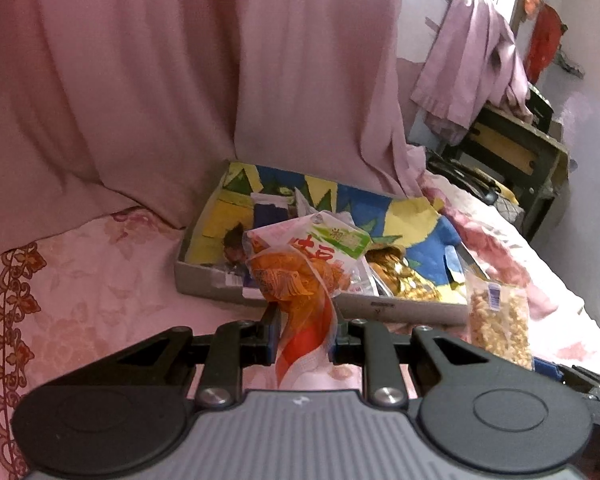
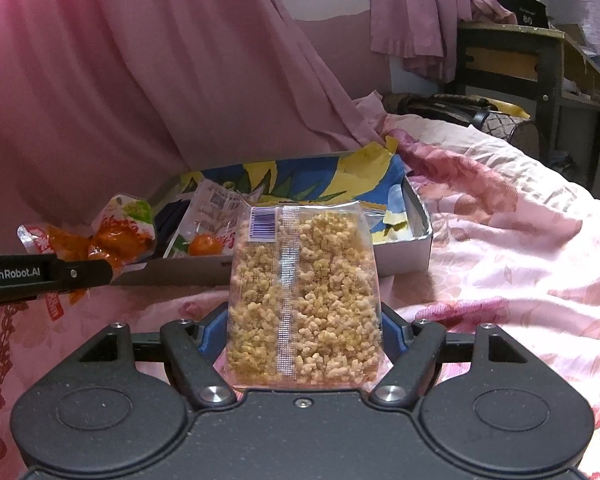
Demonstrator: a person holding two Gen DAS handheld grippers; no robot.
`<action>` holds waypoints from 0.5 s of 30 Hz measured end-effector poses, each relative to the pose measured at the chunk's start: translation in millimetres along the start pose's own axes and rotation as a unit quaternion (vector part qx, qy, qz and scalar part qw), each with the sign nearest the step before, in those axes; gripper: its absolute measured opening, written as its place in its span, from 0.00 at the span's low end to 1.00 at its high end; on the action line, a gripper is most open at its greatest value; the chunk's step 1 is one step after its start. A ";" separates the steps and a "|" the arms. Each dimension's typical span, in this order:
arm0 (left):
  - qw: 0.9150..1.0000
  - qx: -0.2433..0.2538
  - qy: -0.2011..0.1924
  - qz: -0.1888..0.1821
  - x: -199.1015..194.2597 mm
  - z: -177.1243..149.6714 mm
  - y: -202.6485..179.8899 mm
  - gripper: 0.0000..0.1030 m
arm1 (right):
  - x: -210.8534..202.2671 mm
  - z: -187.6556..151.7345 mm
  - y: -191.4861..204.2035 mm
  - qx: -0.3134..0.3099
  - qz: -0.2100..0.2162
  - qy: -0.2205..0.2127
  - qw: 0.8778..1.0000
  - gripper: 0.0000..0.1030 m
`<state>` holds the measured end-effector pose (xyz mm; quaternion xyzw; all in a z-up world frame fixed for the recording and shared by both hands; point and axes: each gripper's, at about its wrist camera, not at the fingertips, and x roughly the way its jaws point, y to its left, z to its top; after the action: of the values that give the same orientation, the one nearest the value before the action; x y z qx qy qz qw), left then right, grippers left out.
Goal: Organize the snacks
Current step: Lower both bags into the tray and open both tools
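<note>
Two snack bags are held up over a bed, one in each gripper.

The left gripper is squeezed tight on an orange snack bag. The bag has a green and white top and sticks up past the fingers. Its red and white bottom end hangs down between them. From the right wrist view this gripper comes in from the left, and the orange bag sits at its tip, in front of the near left corner of the box.

The right gripper holds a clear bag of small tan puffs. The blue pads press on both sides of the wide bag, so the fingers stay far apart. The bag stands upright and has a white label with a barcode near its top. In the left wrist view the same bag of puffs shows at the right, near the box's near right corner.

A flat grey box lies on the pink flowered bed cover, farther away than both bags. It has blue, yellow and green paper inside. More snack packets lie in it, one white with an orange picture and one golden packet.

A pink curtain hangs behind the box. Far to the right stands a dark cabinet with pink cloth draped over it.
</note>
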<state>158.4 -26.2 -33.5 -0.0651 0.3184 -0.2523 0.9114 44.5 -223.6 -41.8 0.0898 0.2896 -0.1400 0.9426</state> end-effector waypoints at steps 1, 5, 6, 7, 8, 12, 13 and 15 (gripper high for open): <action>1.000 -0.004 -0.003 0.000 0.8 1.5 0.8 0.24 | 0.9 1.6 0.2 -0.002 -0.001 -0.003 1.000 0.73; 1.000 -0.010 -0.020 -0.001 7.7 11.7 -0.2 0.24 | 3.8 9.7 1.9 -0.014 -0.002 -0.021 1.000 0.73; 1.000 -0.011 -0.024 -0.002 9.5 14.6 -0.5 0.24 | 5.2 12.9 2.0 -0.017 -0.003 -0.027 1.000 0.73; 0.999 -0.011 -0.030 -0.002 11.7 17.8 -1.3 0.24 | 6.5 16.2 2.1 -0.019 -0.004 -0.032 0.999 0.73; 0.999 -0.011 -0.035 -0.001 13.5 20.1 -2.5 0.24 | 8.3 20.1 1.8 -0.020 -0.005 -0.039 0.999 0.73; 0.999 0.001 -0.050 -0.002 23.1 30.8 -8.9 0.24 | 17.8 33.2 2.1 -0.029 -0.007 -0.063 0.998 0.73; 0.999 0.003 -0.052 -0.005 25.8 33.0 -10.5 0.24 | 20.5 35.5 2.6 -0.033 -0.009 -0.067 0.997 0.73; 0.999 0.004 -0.052 -0.011 32.9 36.4 -13.0 0.24 | 26.1 39.7 3.0 -0.037 -0.009 -0.075 0.996 0.73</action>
<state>197.3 -55.5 -19.2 -0.0782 0.2686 -0.2594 0.9244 86.8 -236.3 -24.1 0.0415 0.2243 -0.1444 0.9629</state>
